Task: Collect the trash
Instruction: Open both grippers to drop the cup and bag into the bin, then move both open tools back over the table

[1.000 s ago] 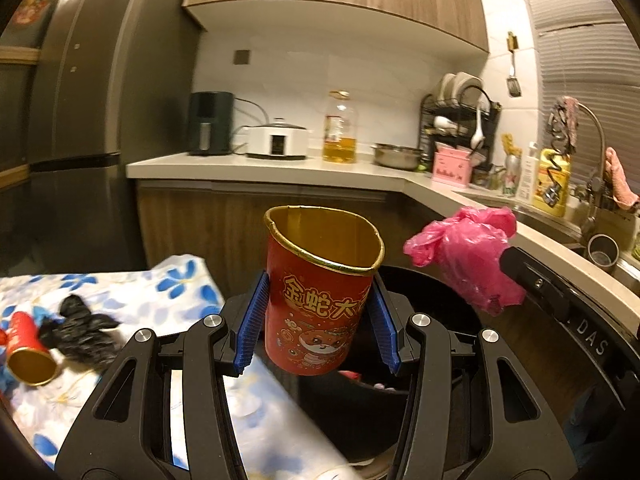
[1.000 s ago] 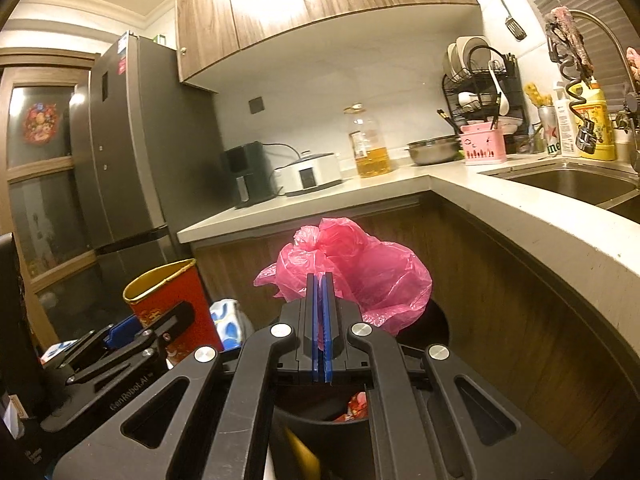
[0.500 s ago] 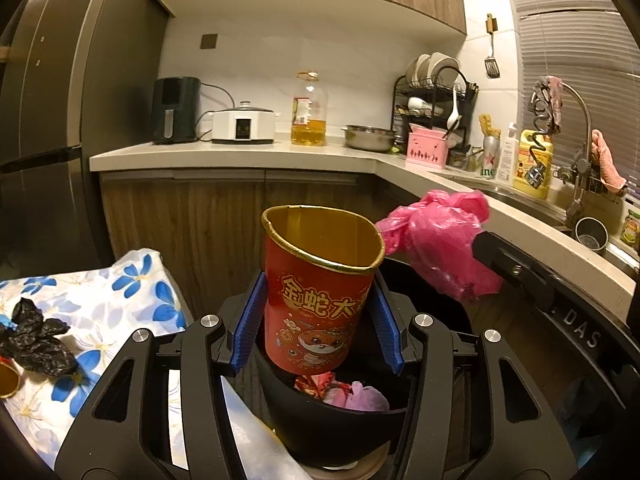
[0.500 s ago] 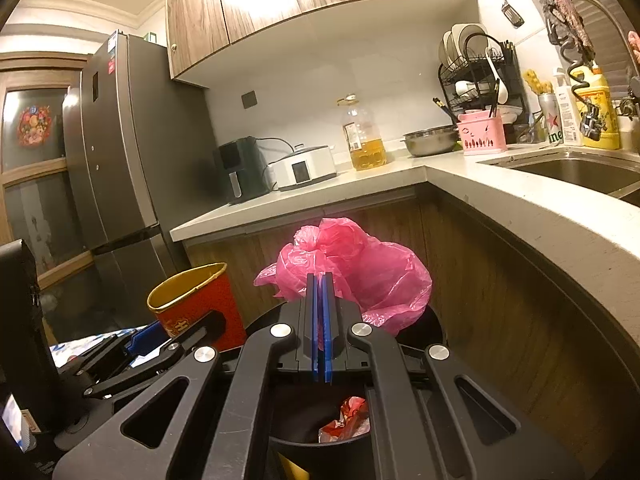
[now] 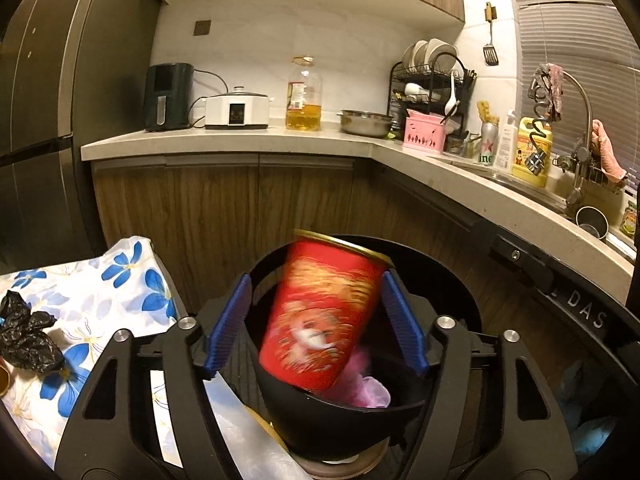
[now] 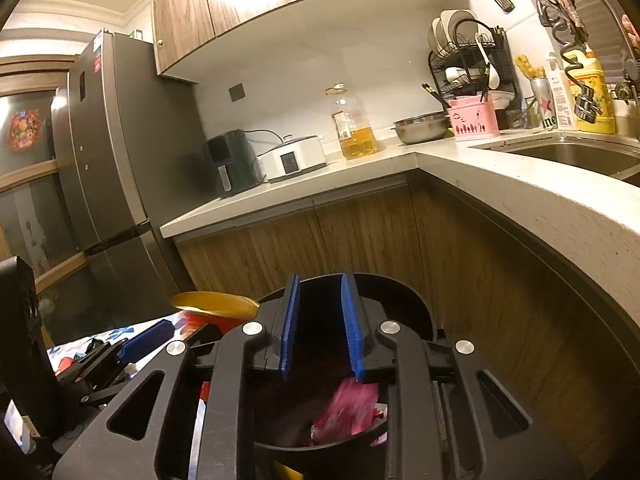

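A red paper cup (image 5: 324, 316) with a gold rim tilts, blurred, between the blue pads of my left gripper (image 5: 316, 320). Its jaws are opening and the pads stand clear of the cup, which drops into the black bin (image 5: 352, 412) below. In the right wrist view my right gripper (image 6: 320, 328) hangs over the same bin (image 6: 404, 300), its jaws opening with nothing between them. The pink plastic bag (image 6: 352, 408) lies blurred inside the bin, and it also shows under the cup as a pink bag (image 5: 368, 384). The cup's gold rim (image 6: 216, 304) appears at the left.
A table with a blue-flowered cloth (image 5: 100, 304) stands left of the bin, with a crumpled black bag (image 5: 28, 340) on it. Wooden cabinets (image 5: 240, 208) and a stone counter (image 5: 460, 168) wrap around behind and to the right. A grey fridge (image 6: 112, 176) stands at the left.
Both grippers sank toward the bin and opened. The cup slipped from the left pads and tipped downward. The pink bag left the right gripper and fell into the bin.
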Motion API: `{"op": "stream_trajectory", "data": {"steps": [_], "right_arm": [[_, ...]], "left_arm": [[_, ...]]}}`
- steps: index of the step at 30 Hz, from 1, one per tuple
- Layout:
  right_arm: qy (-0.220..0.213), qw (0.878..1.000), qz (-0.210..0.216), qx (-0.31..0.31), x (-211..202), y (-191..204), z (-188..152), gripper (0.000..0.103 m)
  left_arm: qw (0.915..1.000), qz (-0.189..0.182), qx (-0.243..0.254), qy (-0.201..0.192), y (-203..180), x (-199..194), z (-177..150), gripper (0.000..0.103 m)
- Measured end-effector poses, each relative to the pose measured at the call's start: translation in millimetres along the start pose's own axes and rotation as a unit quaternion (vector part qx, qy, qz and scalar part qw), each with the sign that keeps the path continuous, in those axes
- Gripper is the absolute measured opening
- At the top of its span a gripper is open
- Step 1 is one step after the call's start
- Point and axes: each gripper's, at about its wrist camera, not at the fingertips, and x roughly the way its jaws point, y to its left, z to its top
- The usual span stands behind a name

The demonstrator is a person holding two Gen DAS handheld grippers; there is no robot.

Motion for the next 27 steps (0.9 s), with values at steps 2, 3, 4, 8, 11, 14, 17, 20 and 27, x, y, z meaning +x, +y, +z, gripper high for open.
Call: {"op": "stream_trajectory", "data": {"steps": [2, 3, 4, 8, 11, 14, 17, 20, 27], "right_arm": [[0.001, 1.0, -0.003, 0.003, -1, -2, -1, 0.029], [0.002, 1.0, -0.005, 0.004, -2, -2, -1, 0.029], [0.002, 1.0, -0.007, 0.006, -3, -3, -2, 0.03], [0.003, 1.0, -0.011, 0.009, -9, -2, -4, 0.042], [0.001, 1.0, -0.012, 0.008, -15, 1, -4, 0.049], [-0.003, 1.0, -0.013, 0.004, -22, 6, -6, 0.056], [-0.006, 1.0, -0.012, 0.0, -28, 13, -8, 0.062], [-0.014, 1.0, -0.013, -0.011, -38, 22, -11, 0.069], [-0.019, 1.0, -0.001, -0.025, -58, 44, -20, 0.076]], "left_arm": [[1.0, 0.002, -0.002, 0.002, 1, 0, -1, 0.068], [1.0, 0.004, -0.003, 0.003, 3, -1, -2, 0.07], [1.0, 0.007, -0.004, 0.004, 4, -2, -3, 0.071], [0.9994, 0.031, -0.013, 0.013, 10, -7, -7, 0.075], [0.998, 0.055, -0.025, 0.016, 17, -17, -11, 0.078], [0.9956, 0.087, -0.029, 0.017, 25, -31, -15, 0.081], [0.9931, 0.111, -0.036, 0.014, 32, -47, -20, 0.083], [0.9903, 0.133, -0.039, 0.008, 39, -64, -24, 0.085], [0.9828, 0.179, -0.044, -0.009, 54, -108, -35, 0.087]]}}
